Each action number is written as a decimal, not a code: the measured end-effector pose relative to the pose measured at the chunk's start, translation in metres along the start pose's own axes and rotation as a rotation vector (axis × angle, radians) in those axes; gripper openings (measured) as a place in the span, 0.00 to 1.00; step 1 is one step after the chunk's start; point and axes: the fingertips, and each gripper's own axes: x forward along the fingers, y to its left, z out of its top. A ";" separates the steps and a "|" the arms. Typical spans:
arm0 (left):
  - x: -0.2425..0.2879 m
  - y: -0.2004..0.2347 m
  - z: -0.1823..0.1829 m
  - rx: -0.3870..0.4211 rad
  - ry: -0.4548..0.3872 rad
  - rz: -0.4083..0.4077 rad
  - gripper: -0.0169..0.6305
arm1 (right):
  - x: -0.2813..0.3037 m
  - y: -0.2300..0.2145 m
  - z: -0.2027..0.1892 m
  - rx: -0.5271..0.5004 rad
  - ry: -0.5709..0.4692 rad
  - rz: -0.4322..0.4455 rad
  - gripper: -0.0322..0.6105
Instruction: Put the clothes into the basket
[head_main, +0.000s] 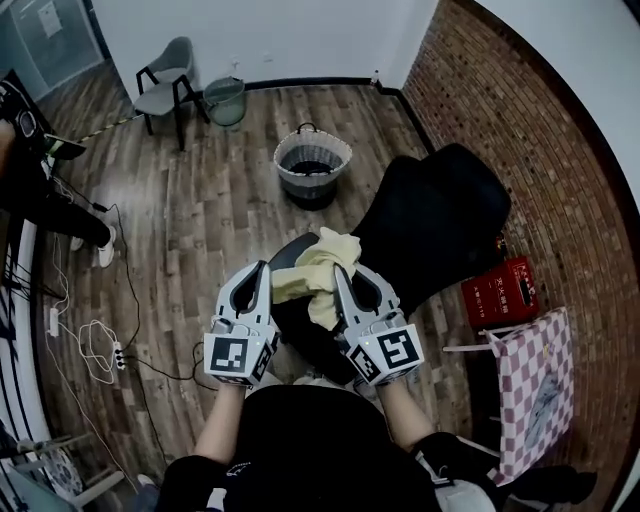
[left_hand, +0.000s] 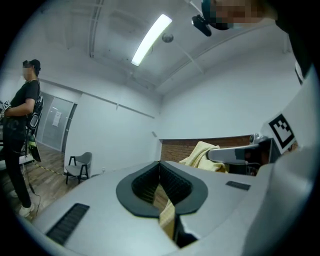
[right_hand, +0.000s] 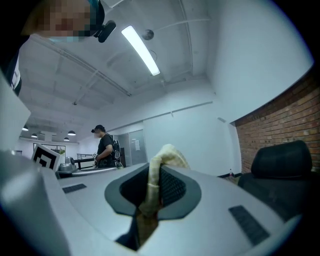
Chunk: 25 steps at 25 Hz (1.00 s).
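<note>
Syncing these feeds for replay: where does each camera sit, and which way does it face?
Head view: on the person's head, steeply down at basket and black chair; shows forearms, left gripper, right gripper.
Left gripper view: on that gripper, level toward a white wall; its jaws pinch the cloth.
Right gripper view: on that gripper, level along a brick wall; same grip.
Shared: all three show the cloth.

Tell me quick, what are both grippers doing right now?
Left gripper: closed, holding the yellow cloth.
Right gripper: closed, holding the same yellow cloth.
</note>
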 end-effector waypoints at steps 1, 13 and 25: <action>-0.004 0.012 0.002 -0.004 -0.004 0.010 0.05 | 0.009 0.009 -0.001 -0.004 0.004 0.007 0.12; -0.050 0.174 0.023 -0.012 -0.019 0.071 0.05 | 0.129 0.136 -0.018 -0.009 0.021 0.066 0.12; -0.143 0.317 0.040 0.000 -0.044 0.260 0.05 | 0.220 0.272 -0.036 0.018 0.014 0.222 0.12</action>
